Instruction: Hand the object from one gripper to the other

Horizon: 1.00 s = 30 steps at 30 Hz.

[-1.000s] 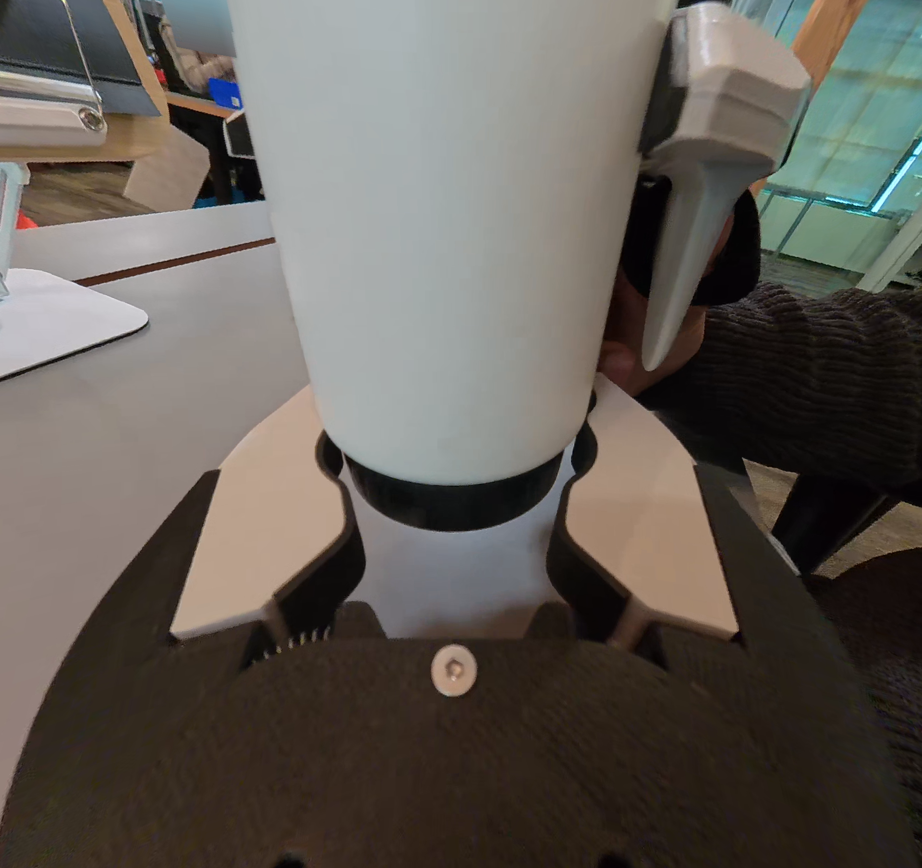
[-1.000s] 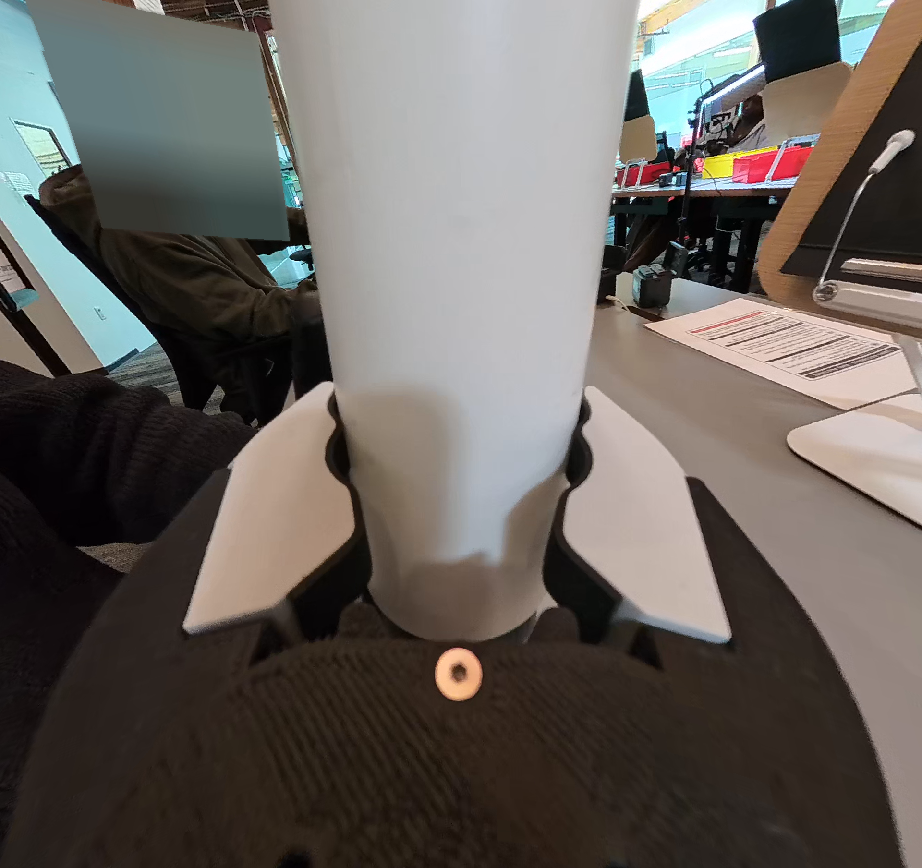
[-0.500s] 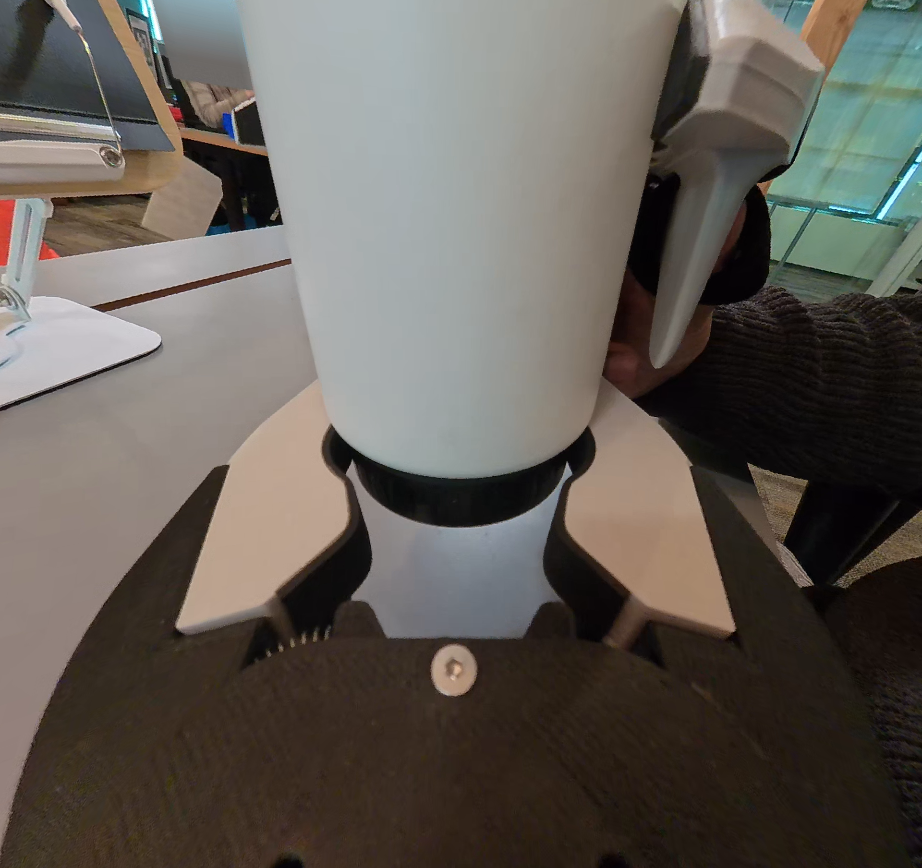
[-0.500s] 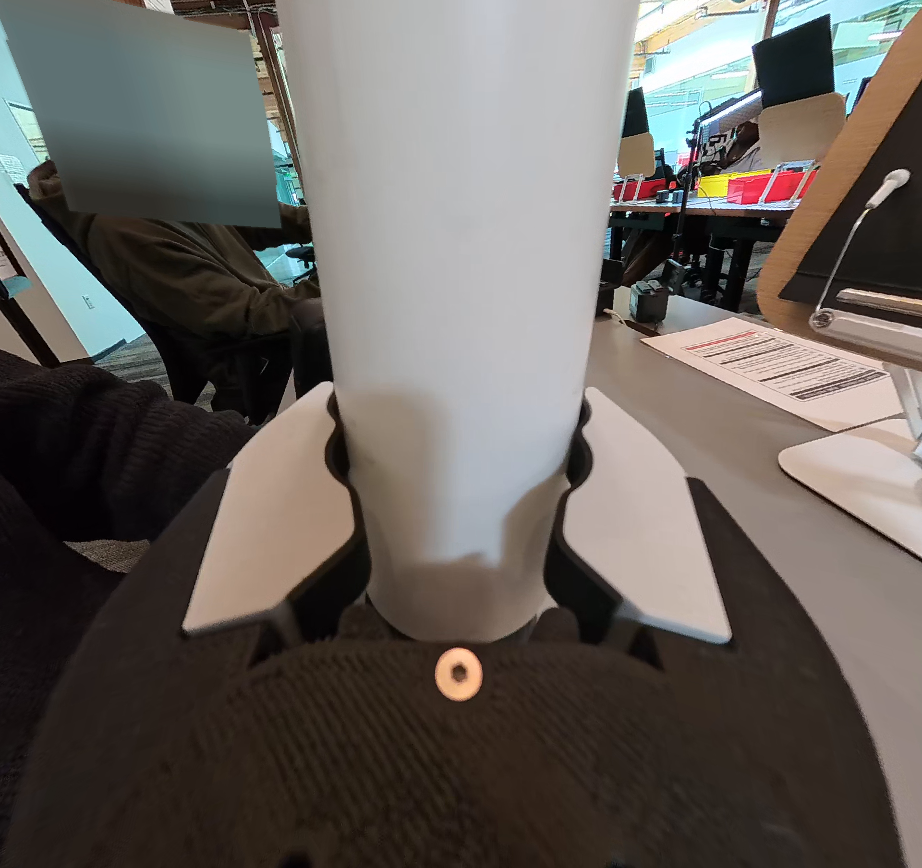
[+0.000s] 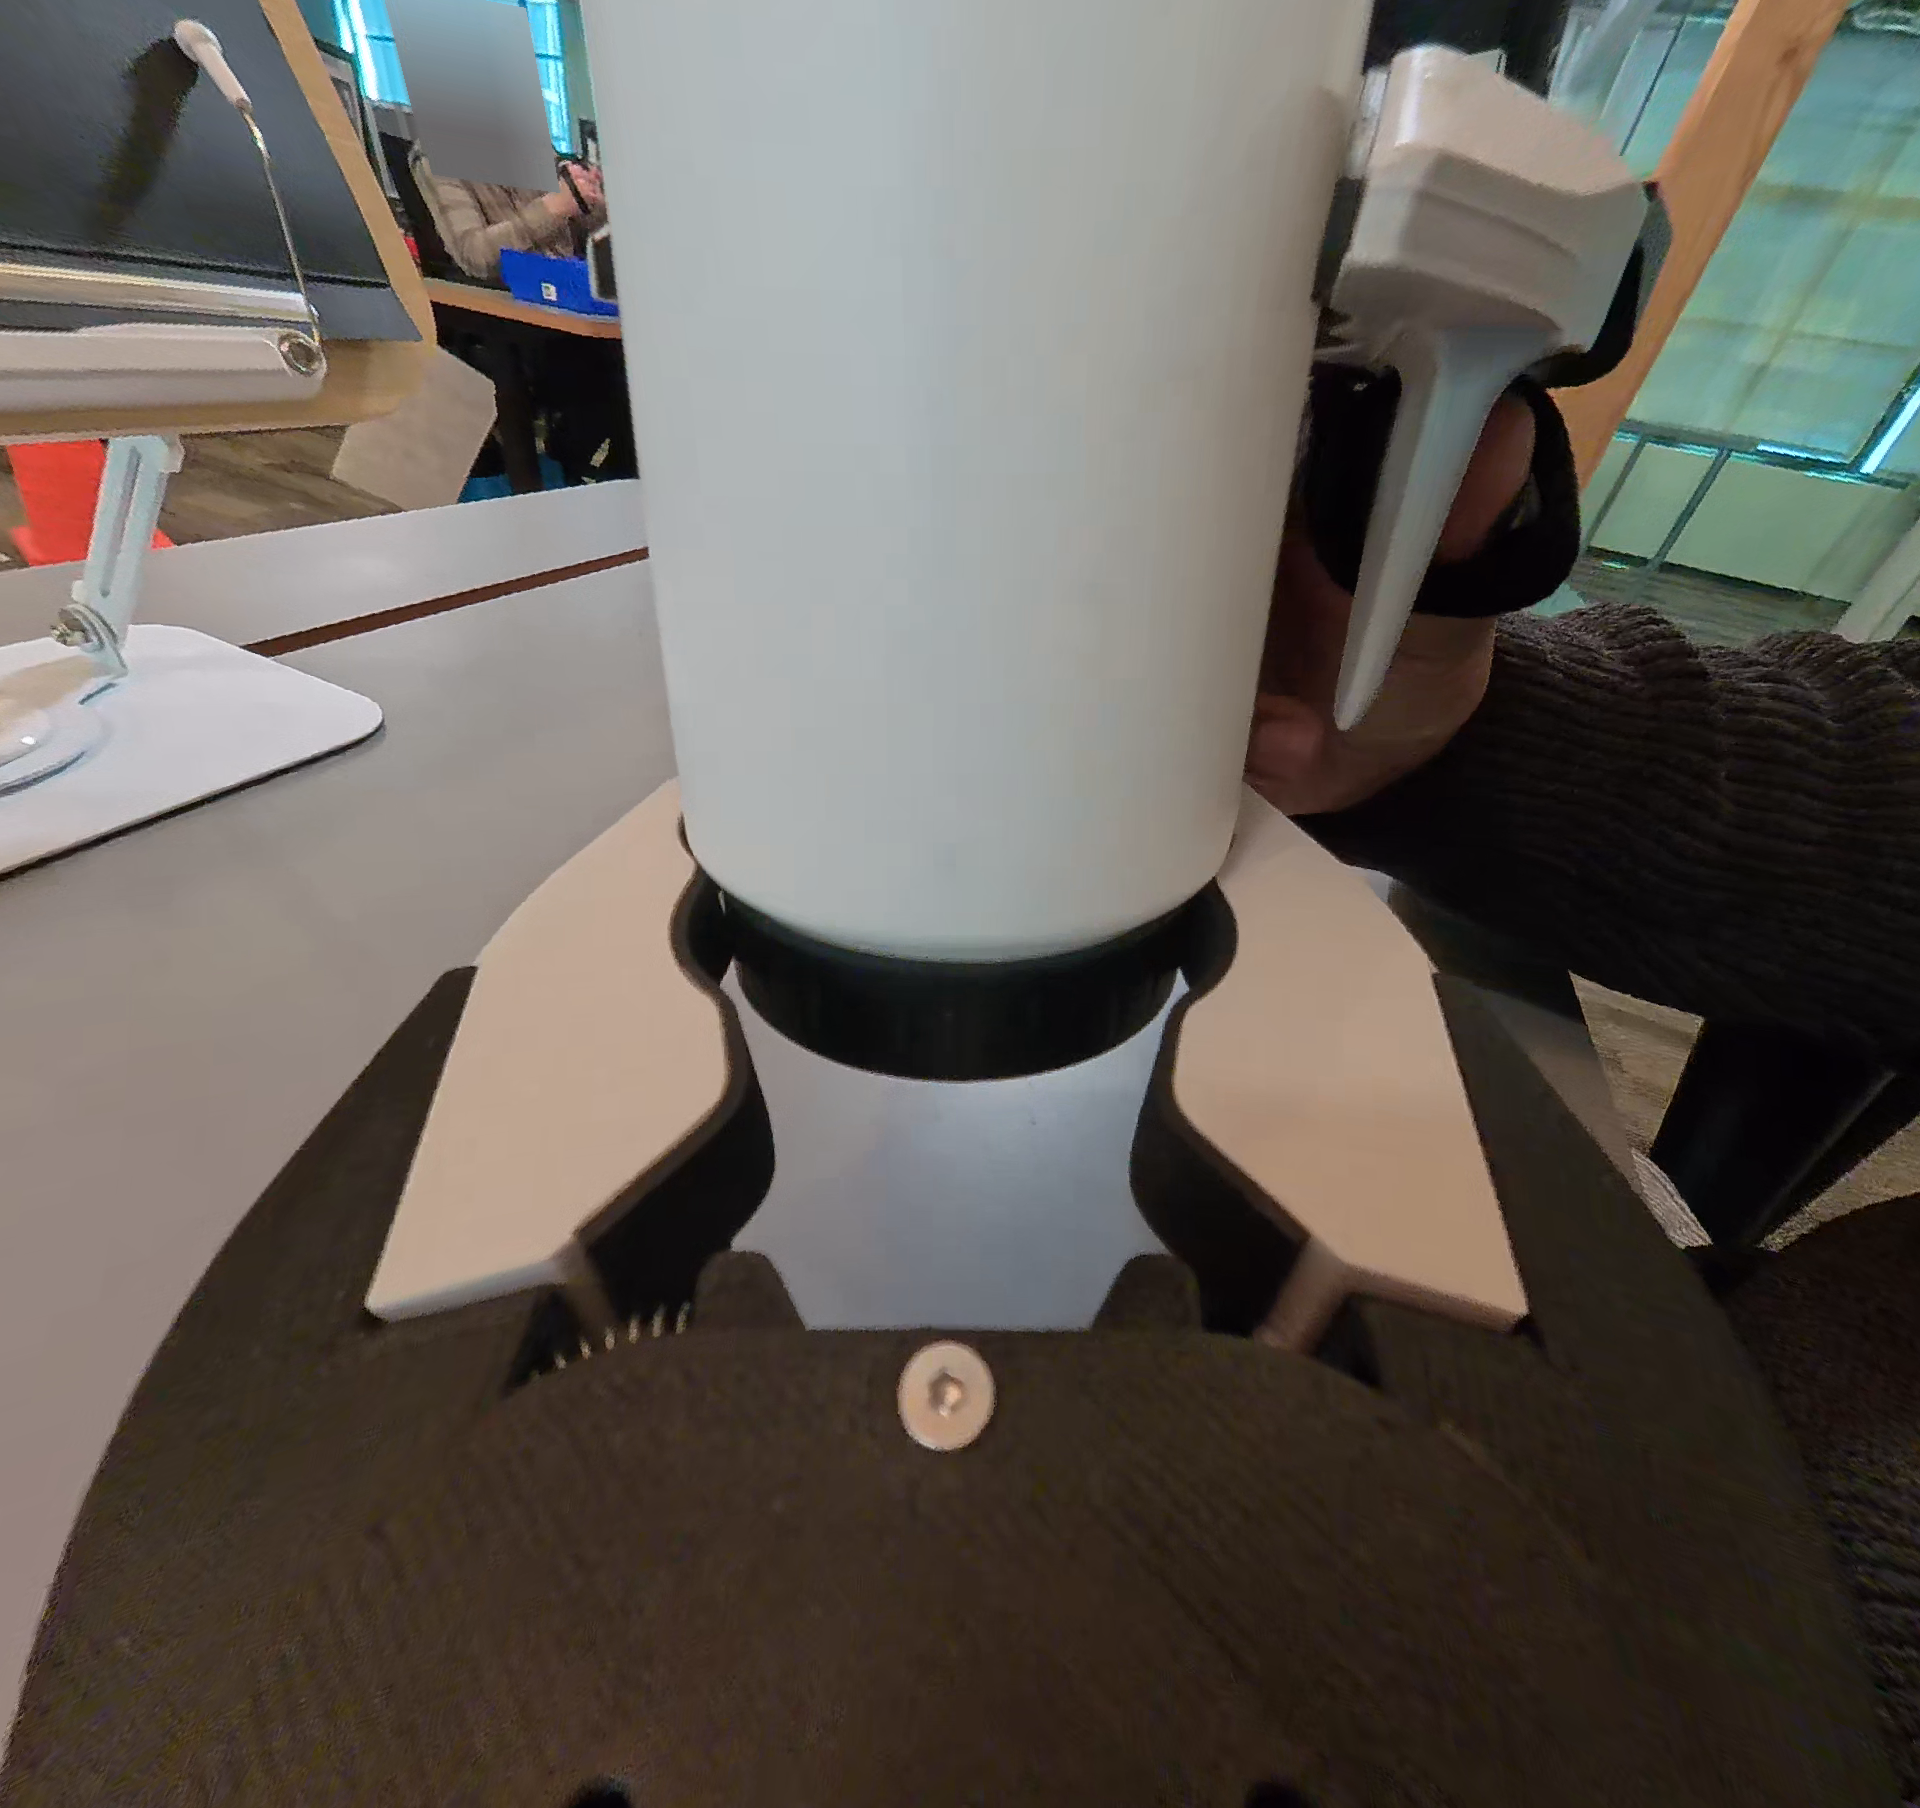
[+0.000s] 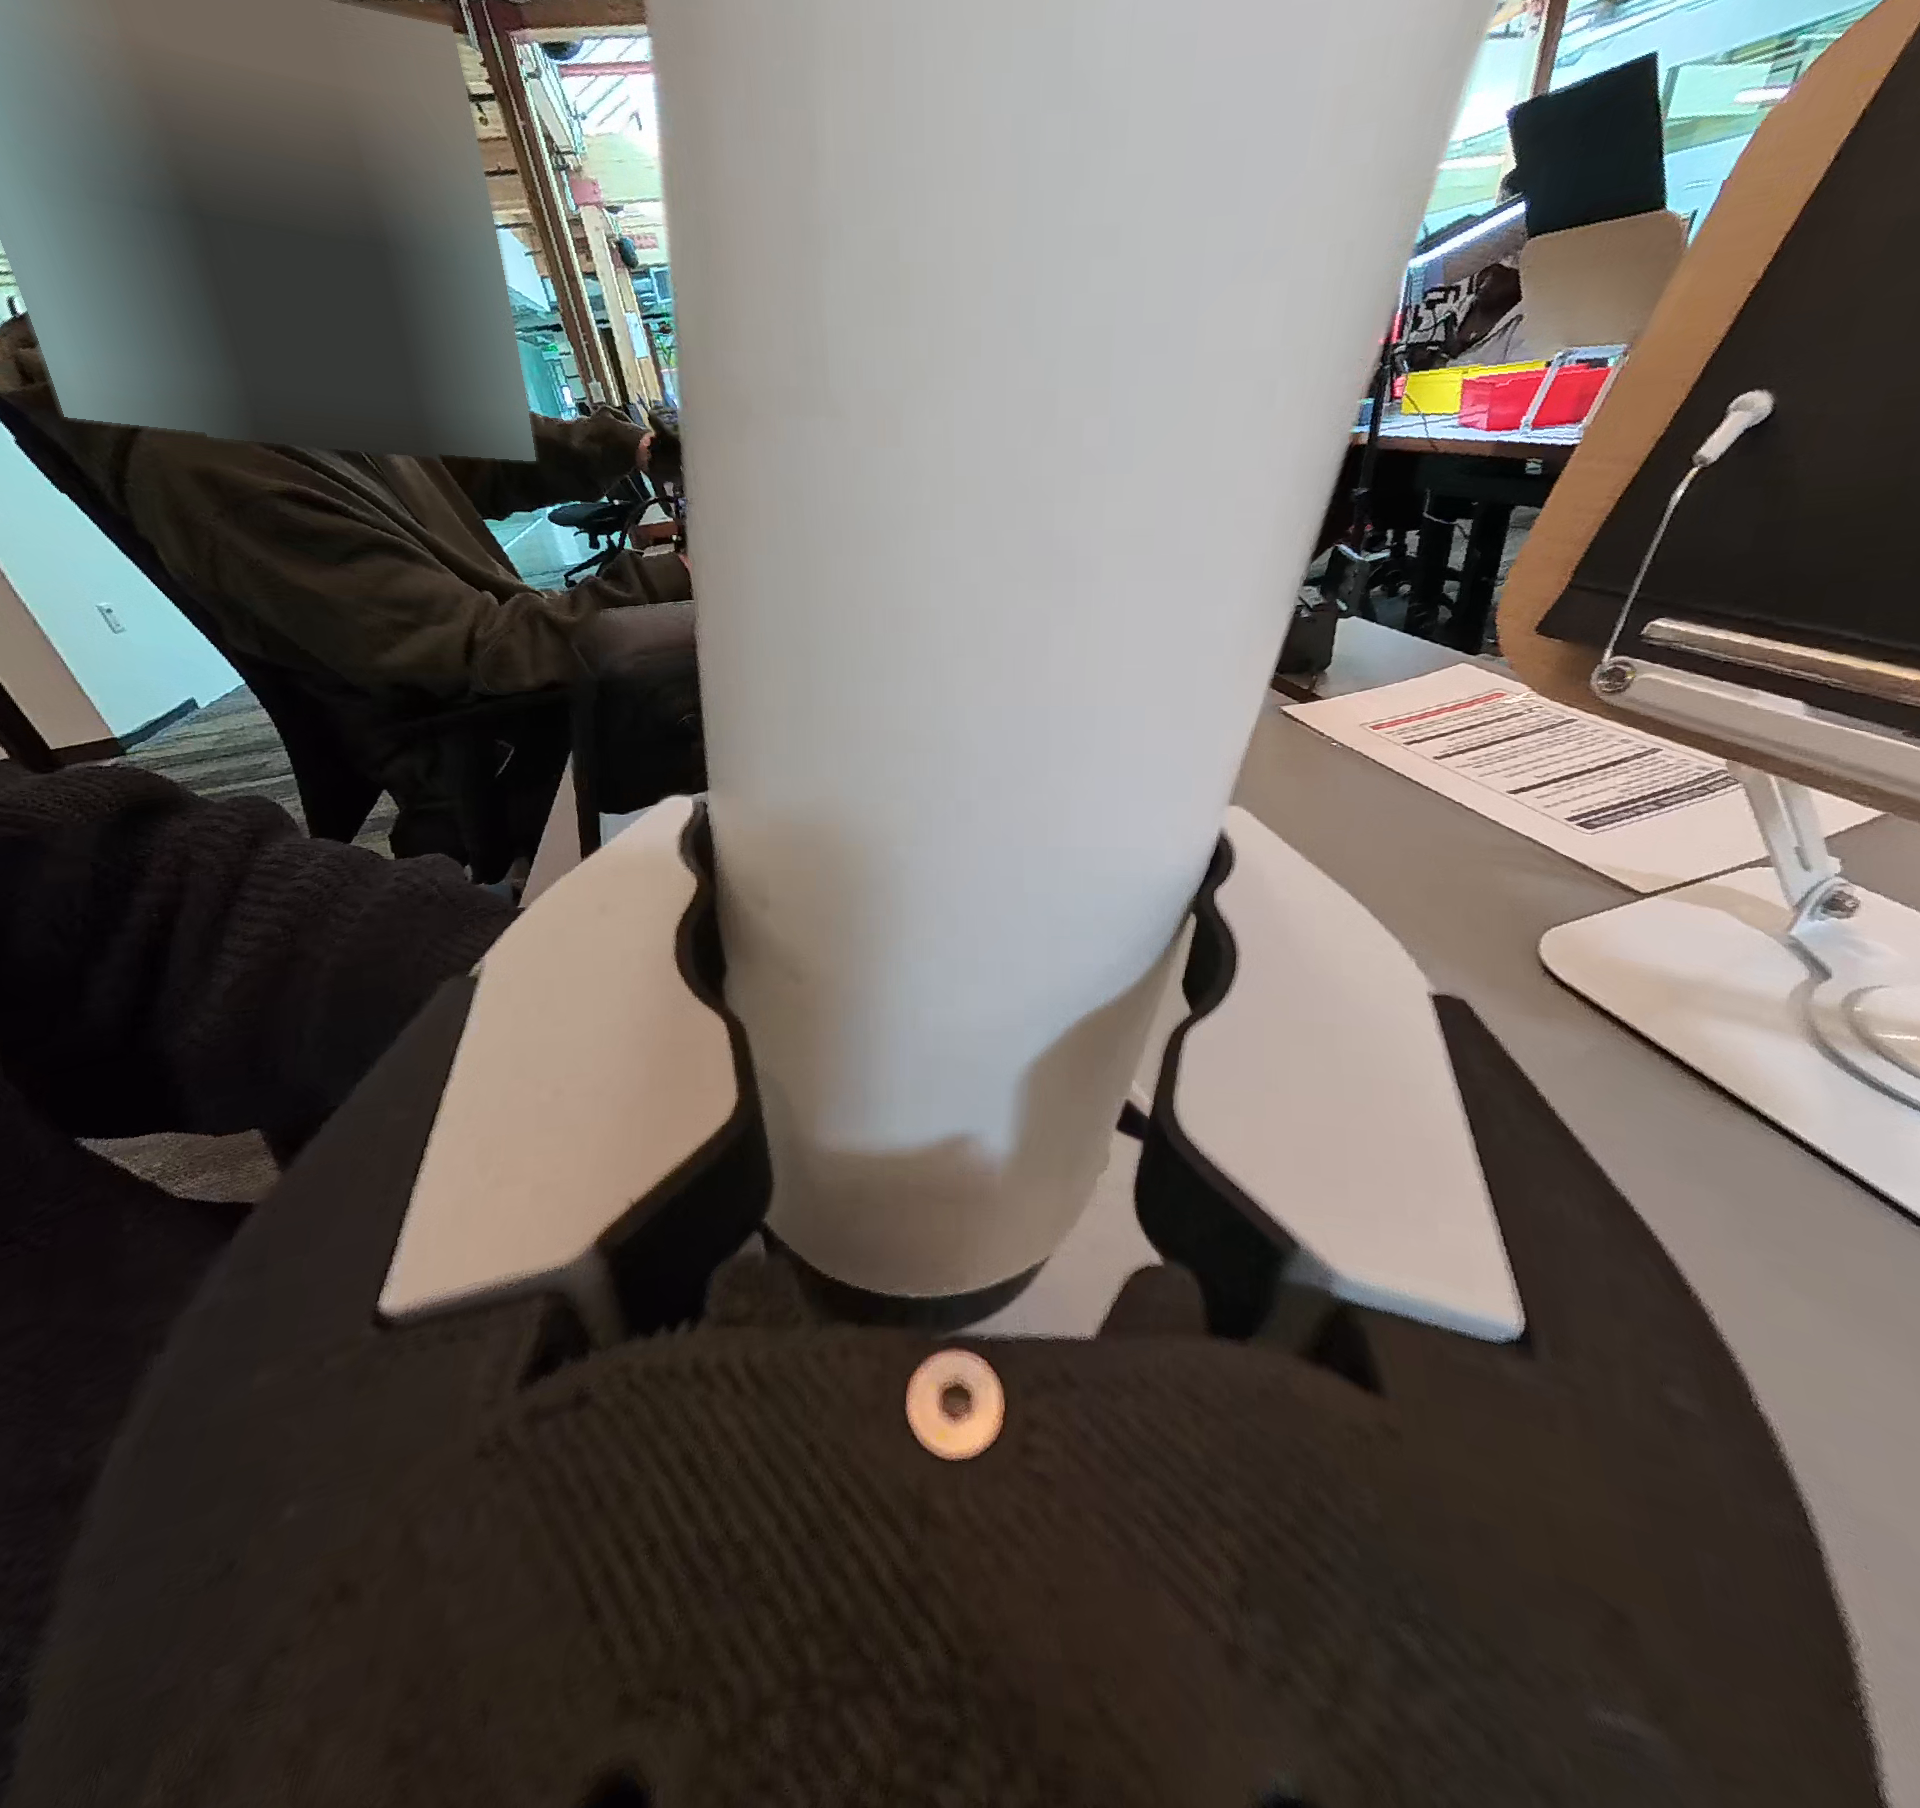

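A tall white bottle (image 5: 956, 408) with a black ring (image 5: 951, 1020) at its near end fills the left wrist view. My left gripper (image 5: 956, 885) is shut on that ringed end, held just inside the fingertips. In the right wrist view the same bottle (image 6: 987, 511) stands deep between the fingers of my right gripper (image 6: 956, 854). Those jaws sit loosely around it, with a sliver of table showing beside its right flank. The right gripper's white body (image 5: 1475, 231) and the hand holding it show behind the bottle in the left wrist view.
A grey table (image 5: 312, 979) lies below. A stand with a white base plate (image 5: 156, 750), also in the right wrist view (image 6: 1714, 1010), holds a dark board. A printed sheet (image 6: 1558, 771) lies on the table. A dark knitted sleeve (image 5: 1662, 802) is at the right. A seated person (image 6: 343, 563) is at the back. Spacing between my two grippers at the tips: around 8 cm.
The bottle has slid a little out of the right gripper: its black ring now shows at the bottom there. It stays fixed in the left gripper while the background shifts right.
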Tool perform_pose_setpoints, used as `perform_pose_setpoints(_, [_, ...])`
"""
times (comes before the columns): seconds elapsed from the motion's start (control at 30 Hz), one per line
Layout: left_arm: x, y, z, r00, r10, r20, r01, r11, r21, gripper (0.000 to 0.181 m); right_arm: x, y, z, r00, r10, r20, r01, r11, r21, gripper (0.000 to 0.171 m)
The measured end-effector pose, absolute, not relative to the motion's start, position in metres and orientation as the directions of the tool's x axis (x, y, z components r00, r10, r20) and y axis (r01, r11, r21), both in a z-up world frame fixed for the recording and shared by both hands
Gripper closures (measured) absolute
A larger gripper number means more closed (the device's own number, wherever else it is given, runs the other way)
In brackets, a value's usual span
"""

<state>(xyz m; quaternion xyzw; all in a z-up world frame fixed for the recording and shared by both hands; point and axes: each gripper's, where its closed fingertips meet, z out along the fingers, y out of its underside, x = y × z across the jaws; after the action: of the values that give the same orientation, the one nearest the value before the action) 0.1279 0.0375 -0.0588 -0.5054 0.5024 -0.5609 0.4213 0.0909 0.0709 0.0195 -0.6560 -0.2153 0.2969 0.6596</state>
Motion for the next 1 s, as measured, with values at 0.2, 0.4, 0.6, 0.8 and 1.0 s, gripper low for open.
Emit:
perform_pose_setpoints(0.2, [0.127, 0.039, -0.054, -0.128, -0.981, 0.146, -0.02, -0.145, -0.989, 0.093, 0.091, 0.07, 0.024, 0.739, 0.668, -0.089, -0.102, -0.019, -0.995, 0.082])
perform_pose_setpoints(0.4, [0.129, 0.031, -0.065, -0.163, -0.974, 0.155, -0.091, -0.142, -0.986, 0.095, 0.08, 0.069, 0.017, 0.735, 0.677, -0.035, -0.012, -0.039, -0.999, 0.084])
perform_pose_setpoints(0.6, [0.13, 0.025, -0.062, -0.189, -0.968, 0.165, -0.082, -0.152, -0.985, 0.071, 0.074, 0.067, 0.013, 0.72, 0.693, -0.038, -0.006, -0.048, -0.999, 0.084])
perform_pose_setpoints(0.8, [0.126, 0.027, -0.059, -0.193, -0.969, 0.155, -0.053, -0.148, -0.988, 0.079, 0.07, 0.066, 0.008, 0.701, 0.711, -0.049, -0.014, -0.054, -0.998, 0.084])
perform_pose_setpoints(1.0, [0.126, 0.029, -0.055, -0.186, -0.974, 0.132, -0.042, -0.126, -0.991, 0.08, 0.071, 0.065, 0.012, 0.701, 0.712, -0.031, -0.009, -0.035, -0.999, 0.084])
